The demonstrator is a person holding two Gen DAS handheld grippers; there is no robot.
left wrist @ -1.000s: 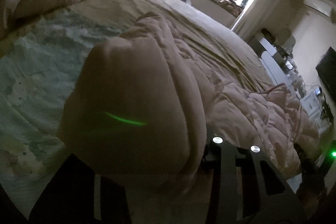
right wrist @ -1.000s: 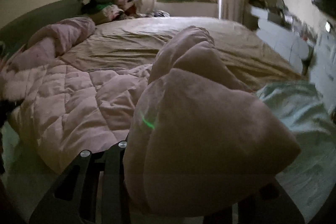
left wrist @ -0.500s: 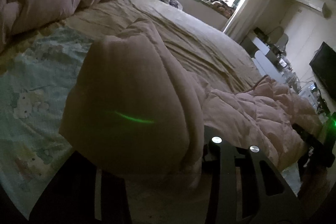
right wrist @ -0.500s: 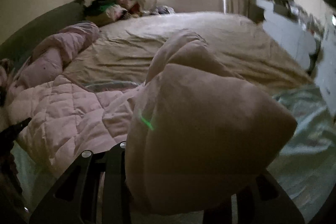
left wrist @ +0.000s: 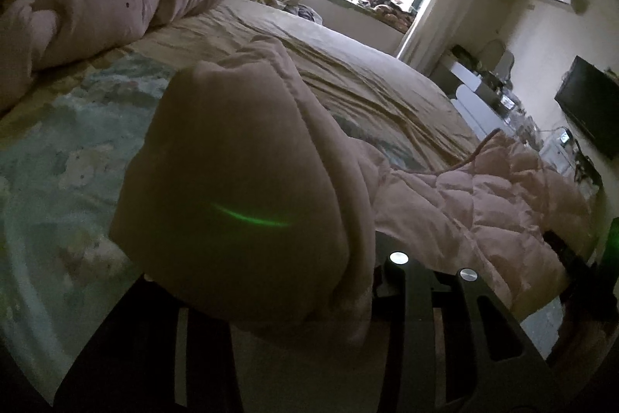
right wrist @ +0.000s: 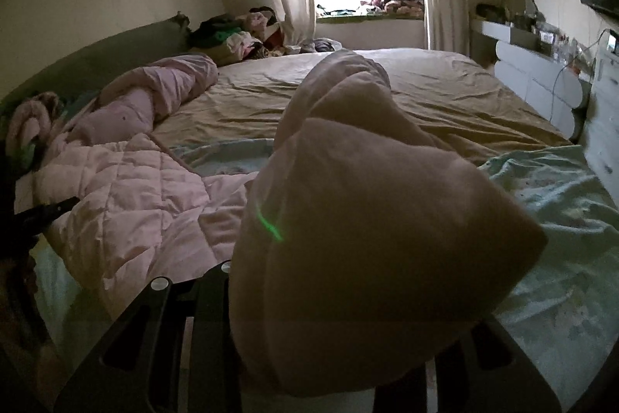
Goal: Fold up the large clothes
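Note:
A pale pink quilted comforter (left wrist: 483,204) lies across the bed, also in the right wrist view (right wrist: 131,188). My left gripper (left wrist: 309,300) is shut on a bunched corner of it (left wrist: 240,188), which bulges over the fingers and hides the tips. My right gripper (right wrist: 340,328) is shut on another bunched corner (right wrist: 371,242), lifted above the bed. Both corners are held up, with the quilt trailing down between them. The left gripper's black body (right wrist: 42,215) shows at the left edge of the right wrist view.
A tan sheet (right wrist: 387,91) covers the mattress, with a pale green printed sheet (left wrist: 50,157) near me. A rolled pink blanket (right wrist: 154,91) and a clothes pile (right wrist: 240,37) lie at the headboard. White drawers (right wrist: 541,80) and a TV (left wrist: 588,103) stand at the right.
Both grippers have risen and drawn back with the quilt corners held. More of the room and window shows, and the quilt has pulled further off the printed sheet.

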